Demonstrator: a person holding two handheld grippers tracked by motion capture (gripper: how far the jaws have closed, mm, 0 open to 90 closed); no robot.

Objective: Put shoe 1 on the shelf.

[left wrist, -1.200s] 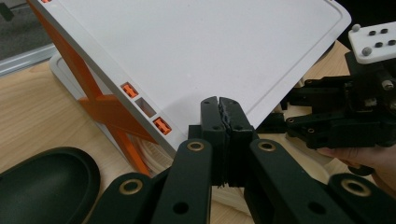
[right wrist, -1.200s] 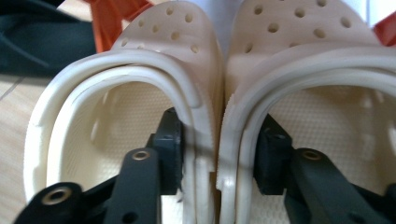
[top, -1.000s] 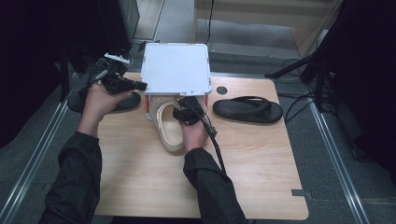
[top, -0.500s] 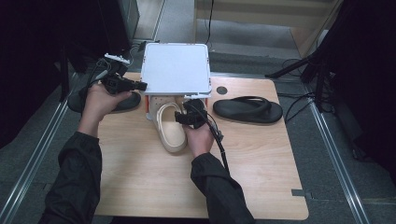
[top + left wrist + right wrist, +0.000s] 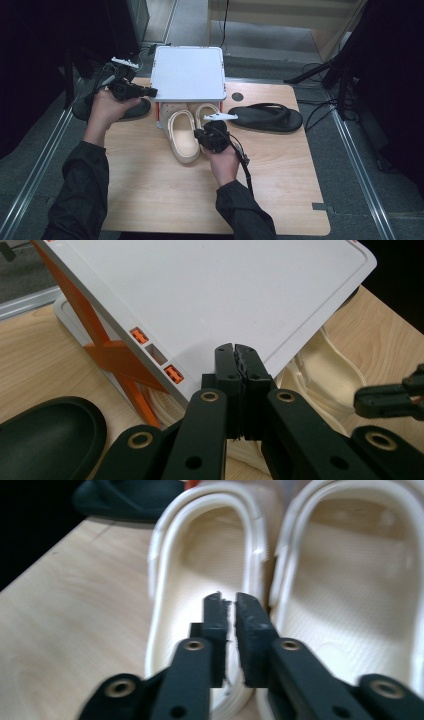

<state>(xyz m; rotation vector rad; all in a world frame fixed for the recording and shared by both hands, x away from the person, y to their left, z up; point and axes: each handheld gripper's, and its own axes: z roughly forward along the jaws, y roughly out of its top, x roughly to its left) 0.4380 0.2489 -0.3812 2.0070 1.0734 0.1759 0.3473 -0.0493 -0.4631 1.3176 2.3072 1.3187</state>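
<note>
Two cream slippers lie side by side, toes under a white shelf (image 5: 187,72) with orange legs (image 5: 115,350). The left slipper (image 5: 182,136) sticks out farther than the right slipper (image 5: 205,111). My right gripper (image 5: 209,136) hovers over the heel ends, between the pair, shut and holding nothing. In the right gripper view its tips (image 5: 228,605) sit above the left slipper (image 5: 210,545), with the right slipper (image 5: 350,580) beside it. My left gripper (image 5: 149,91) is shut and empty at the shelf's left front corner. Its tips (image 5: 235,352) lie against the shelf top (image 5: 215,290).
One black flip-flop (image 5: 265,117) lies right of the shelf, near a round hole (image 5: 237,96) in the wooden table (image 5: 280,190). Another black flip-flop (image 5: 136,108) lies at the left table edge under my left hand. Dark gear and cables surround the table.
My right gripper has drawn back toward the person from the shelf front, uncovering the right slipper's heel. The left gripper has stayed at the shelf corner.
</note>
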